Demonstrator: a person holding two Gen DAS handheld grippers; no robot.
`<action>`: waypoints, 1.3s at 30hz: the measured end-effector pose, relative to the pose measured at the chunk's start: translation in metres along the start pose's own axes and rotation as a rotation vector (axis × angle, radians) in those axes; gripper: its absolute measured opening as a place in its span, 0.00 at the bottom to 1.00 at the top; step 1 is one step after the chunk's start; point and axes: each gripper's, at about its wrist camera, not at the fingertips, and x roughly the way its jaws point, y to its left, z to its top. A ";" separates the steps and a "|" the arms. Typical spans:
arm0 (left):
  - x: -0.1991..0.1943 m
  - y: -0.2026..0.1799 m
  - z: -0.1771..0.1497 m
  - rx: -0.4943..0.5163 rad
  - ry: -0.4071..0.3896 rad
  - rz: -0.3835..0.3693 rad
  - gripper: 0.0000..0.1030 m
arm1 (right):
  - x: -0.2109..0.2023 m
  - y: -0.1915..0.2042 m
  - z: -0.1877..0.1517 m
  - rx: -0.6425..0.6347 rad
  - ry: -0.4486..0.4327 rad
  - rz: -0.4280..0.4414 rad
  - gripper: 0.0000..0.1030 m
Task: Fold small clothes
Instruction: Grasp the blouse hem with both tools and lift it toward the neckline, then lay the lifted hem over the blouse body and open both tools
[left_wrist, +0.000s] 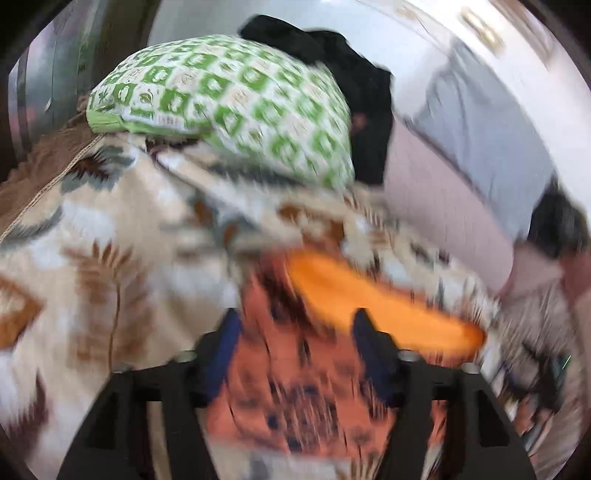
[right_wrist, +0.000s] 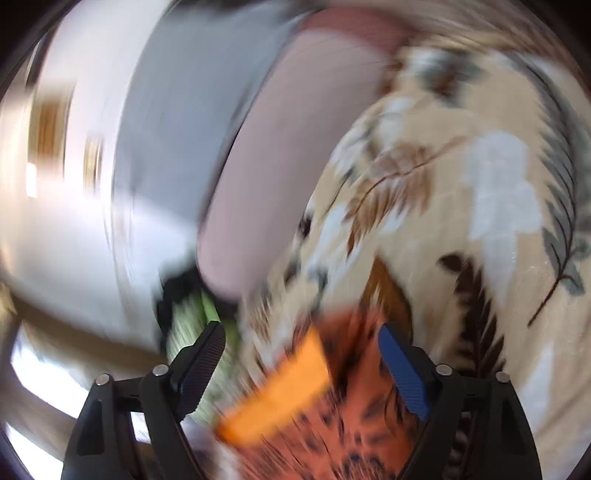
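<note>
L tool (left_wrist: 295, 328): jaws wide apart, nothing pinched. The orange patterned garment (left_wrist: 295, 387) lies btwn and under the fingers but pads aren't pressing on it. R tool (right_wrist: 301, 343): same story, jaws spread wide, garment (right_wrist: 332, 424) below the gap, no grip. Both views badly motion-blurred, so whether a fingertip brushes the cloth – can't tell.

Garment sits on the bed, on a beige leaf-print blanket (left_wrist: 92, 240), right under both tools. It has a plain bright-orange band (left_wrist: 369, 299), prob. a hem or waistband; seen also from the R wrist (right_wrist: 284, 391). Beyond it: green checked pillow (left_wrist: 229, 107), black clothing (left_wrist: 351, 85) behind that, pinkish sheet (left_wrist: 443, 192) to the side.

Step, as I read it: betw. grips – cloth is free, next pinch to be chosen. To do it well:
- slow down before closing; aim needs a steady view
- take the orange band's two ends, one per tool, so the edge stays straight
- pinch garment only, not blanket beneath – lift a little to check
- keep both tools level w/ each other when carrying the fold over
- lay down flat, clear of the pillow

Risk: grabbing blanket pile along w/ the thin cloth.
</note>
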 end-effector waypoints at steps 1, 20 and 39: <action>-0.001 -0.013 -0.024 0.006 0.026 0.022 0.69 | 0.001 0.016 -0.008 -0.072 0.029 -0.035 0.77; 0.070 0.017 -0.075 -0.211 0.183 0.061 0.70 | 0.224 0.125 -0.083 -0.524 0.216 -0.454 0.42; 0.033 0.071 -0.082 -0.193 0.221 0.043 0.69 | 0.313 0.230 -0.235 -0.712 0.468 -0.297 0.42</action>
